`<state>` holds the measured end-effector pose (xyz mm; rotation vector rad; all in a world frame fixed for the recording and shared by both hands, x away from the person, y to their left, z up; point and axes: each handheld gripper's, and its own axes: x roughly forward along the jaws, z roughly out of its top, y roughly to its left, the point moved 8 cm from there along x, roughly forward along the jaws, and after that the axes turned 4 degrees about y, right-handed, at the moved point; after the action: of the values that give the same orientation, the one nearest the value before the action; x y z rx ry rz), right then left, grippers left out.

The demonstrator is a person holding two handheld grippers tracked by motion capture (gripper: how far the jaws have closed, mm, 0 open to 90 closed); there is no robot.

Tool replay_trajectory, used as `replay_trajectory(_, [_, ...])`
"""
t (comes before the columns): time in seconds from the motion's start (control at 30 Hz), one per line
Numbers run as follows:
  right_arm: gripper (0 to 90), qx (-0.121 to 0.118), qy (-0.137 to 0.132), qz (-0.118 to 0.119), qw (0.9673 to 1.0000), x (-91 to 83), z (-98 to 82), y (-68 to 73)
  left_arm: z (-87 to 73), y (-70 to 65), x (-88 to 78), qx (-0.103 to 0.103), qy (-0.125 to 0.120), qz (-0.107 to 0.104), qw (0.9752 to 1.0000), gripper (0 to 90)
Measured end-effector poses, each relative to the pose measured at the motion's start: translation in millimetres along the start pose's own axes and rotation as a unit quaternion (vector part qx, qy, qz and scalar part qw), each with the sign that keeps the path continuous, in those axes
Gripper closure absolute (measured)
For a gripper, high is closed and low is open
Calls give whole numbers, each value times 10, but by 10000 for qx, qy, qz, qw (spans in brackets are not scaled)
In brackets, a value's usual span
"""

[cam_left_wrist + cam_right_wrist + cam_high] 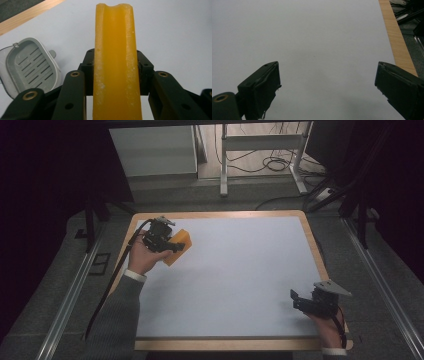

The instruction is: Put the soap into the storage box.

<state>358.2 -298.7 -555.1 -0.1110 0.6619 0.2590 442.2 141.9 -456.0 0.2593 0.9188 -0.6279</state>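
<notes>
The left claw (172,245), at upper left of the high view, grips an orange soap bar (116,62) above the counter (240,280); a grey soap dish (32,67) lies beside. At lower right, the right claw (299,301) gapes wide, empty.

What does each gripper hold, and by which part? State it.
The left gripper clamps an orange soap bar across its two broad faces, narrow edge toward the camera. The right gripper holds nothing; its fingers stand wide apart.

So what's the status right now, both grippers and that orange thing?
Left gripper shut on orange bar, held above the table. Right gripper open, empty. Grey slotted tray lies below left; nothing blocking.
</notes>
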Motion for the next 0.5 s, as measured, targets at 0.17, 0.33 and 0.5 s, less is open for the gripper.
replay_trajectory(0.17, [63,-3,-1,-12,10000,-1,0,-2,17,70,4,-56,9,52,10000,612])
replay_trajectory(0.33, [63,5,-3,-12,10000,-1,1,-4,32,152,21,-132,-9,97,9999,612])
replay_trajectory(0.5, [63,12,0,-20,10000,-4,-1,-16,30,225,68,-193,100,38,9998,612])
